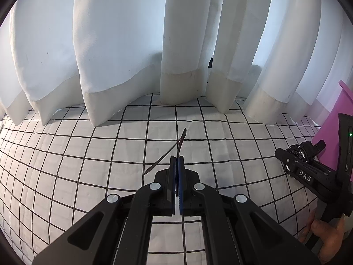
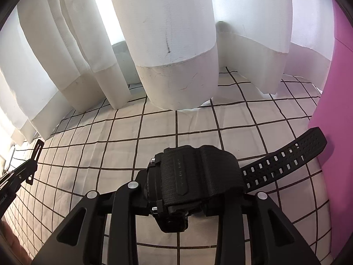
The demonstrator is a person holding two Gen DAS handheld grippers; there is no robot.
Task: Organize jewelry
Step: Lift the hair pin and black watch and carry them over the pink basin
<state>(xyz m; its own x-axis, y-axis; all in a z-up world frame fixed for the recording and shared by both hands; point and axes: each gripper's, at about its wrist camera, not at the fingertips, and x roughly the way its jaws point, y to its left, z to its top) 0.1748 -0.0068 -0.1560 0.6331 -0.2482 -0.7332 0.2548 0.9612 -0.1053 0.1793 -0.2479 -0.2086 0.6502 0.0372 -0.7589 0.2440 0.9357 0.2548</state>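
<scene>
Right gripper [image 2: 196, 190] clamped on the black watch [image 2: 189, 176] above the checked cloth [image 2: 154, 137] — loose strap could snag the pink box [image 2: 331, 110]. Left gripper [image 1: 176, 185] pinches a thin dark strip [image 1: 181, 141] by its edge — may slip.

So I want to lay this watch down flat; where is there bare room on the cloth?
The white grid-checked cloth is bare ahead, between the white curtain hems and the left hand-held gripper. The right side is crowded: the pink box stands beside the black sport watch in the right hand-held gripper.
</scene>
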